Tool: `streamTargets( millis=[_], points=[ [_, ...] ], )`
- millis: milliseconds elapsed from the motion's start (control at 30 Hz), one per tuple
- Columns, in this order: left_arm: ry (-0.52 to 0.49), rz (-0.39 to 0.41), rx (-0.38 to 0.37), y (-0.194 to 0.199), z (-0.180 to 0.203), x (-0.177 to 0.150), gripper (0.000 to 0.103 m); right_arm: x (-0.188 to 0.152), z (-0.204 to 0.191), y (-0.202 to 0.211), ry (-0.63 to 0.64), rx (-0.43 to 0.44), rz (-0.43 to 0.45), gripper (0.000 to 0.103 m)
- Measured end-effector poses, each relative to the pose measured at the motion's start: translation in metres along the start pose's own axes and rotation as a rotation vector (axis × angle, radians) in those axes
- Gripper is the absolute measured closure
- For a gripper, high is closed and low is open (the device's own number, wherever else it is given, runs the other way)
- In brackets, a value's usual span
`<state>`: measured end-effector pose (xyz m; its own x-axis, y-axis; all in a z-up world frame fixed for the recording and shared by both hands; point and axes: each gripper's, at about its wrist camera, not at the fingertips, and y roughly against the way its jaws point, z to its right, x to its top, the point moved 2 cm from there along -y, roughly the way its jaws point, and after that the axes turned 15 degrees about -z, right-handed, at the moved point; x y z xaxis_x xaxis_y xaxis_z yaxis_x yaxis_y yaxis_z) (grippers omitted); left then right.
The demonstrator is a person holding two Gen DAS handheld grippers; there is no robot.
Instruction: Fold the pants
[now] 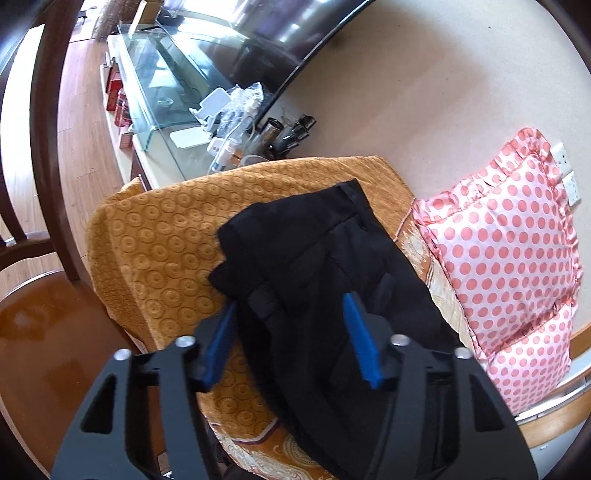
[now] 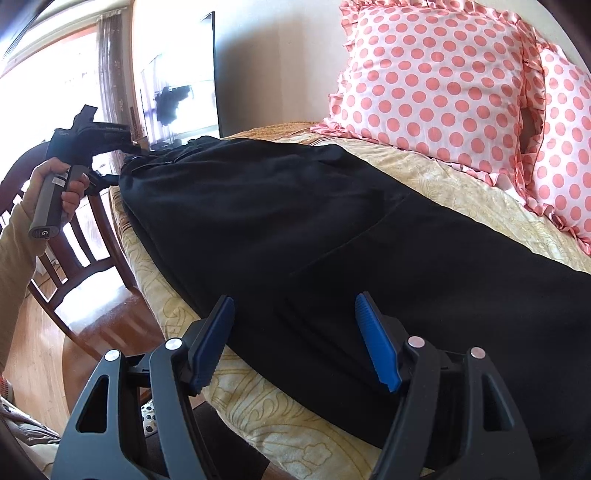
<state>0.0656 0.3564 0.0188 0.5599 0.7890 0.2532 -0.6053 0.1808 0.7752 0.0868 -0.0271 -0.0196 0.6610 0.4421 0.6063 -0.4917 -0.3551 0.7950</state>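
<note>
Pants point(image 2: 295, 229), black, lie stretched along the bed point(image 2: 258, 398), on top of a yellow patterned bedspread point(image 2: 443, 177). In the right wrist view they run from the near right corner away to the far left end, and a straight edge of cloth crosses them about halfway. In the left wrist view the waistband end point(image 1: 347, 192) rests on an orange blanket point(image 1: 166, 236) with a ring pattern, which covers that end of the bed.

The left gripper point(image 1: 291, 339) hangs over the pants with its blue pads point(image 1: 360, 339) spread wide; black cloth shows between them, but nothing is pinched. From the right wrist view, a hand point(image 2: 66, 184) holds this same tool by its grey handle at the far left end of the pants.

The right gripper point(image 2: 295, 339) sits over the near edge of the pants, jaws likewise spread wide with cloth showing in the gap and no grip on it.

Two pink polka-dot pillows point(image 2: 424, 85) with ruffled edges lean against the wall beside the pants, one partly behind the other. A dark wooden chair point(image 2: 77, 258) stands just beside the bed on a wood floor. Beyond the orange blanket is a glass-topped cabinet point(image 1: 159, 96) carrying small clutter, with a dark television screen point(image 1: 280, 33) above it.
</note>
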Motion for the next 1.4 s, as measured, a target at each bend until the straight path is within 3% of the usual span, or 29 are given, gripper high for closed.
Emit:
streamTargets(
  millis=[33,133,267,433,633,900,1000,1200,1400],
  points=[
    [0.007,0.003,0.023,0.0,-0.001,0.0,0.07,0.0,0.001,0.001,-0.003,0.004,0.002,0.034],
    [-0.008,0.013,0.049,0.0,-0.001,-0.001,0.075,-0.003,0.003,0.005,-0.02,0.017,0.017,0.034],
    [-0.101,0.067,0.091,0.007,0.021,-0.007,0.094,-0.009,0.009,0.017,-0.05,0.037,0.05,0.034],
    [-0.295,0.131,0.076,0.03,0.085,-0.022,0.096,-0.021,0.027,0.045,-0.102,0.045,0.118,0.034],
    [-0.559,0.114,-0.016,0.041,0.195,-0.061,0.096,-0.04,0.06,0.079,-0.211,0.041,0.194,0.034],
    [-0.904,0.021,-0.175,0.022,0.343,-0.165,0.096,-0.086,0.105,0.12,-0.402,0.009,0.27,0.034],
    [-0.987,-0.079,-0.256,-0.003,0.386,-0.212,0.096,-0.111,0.118,0.133,-0.484,-0.001,0.286,0.034],
    [-1.11,-0.283,-0.282,-0.057,0.425,-0.291,0.096,-0.15,0.135,0.147,-0.594,-0.028,0.294,0.034],
    [-1.263,-0.262,-0.277,-0.056,0.422,-0.355,0.096,-0.172,0.148,0.158,-0.656,-0.062,0.31,0.034]
  ],
)
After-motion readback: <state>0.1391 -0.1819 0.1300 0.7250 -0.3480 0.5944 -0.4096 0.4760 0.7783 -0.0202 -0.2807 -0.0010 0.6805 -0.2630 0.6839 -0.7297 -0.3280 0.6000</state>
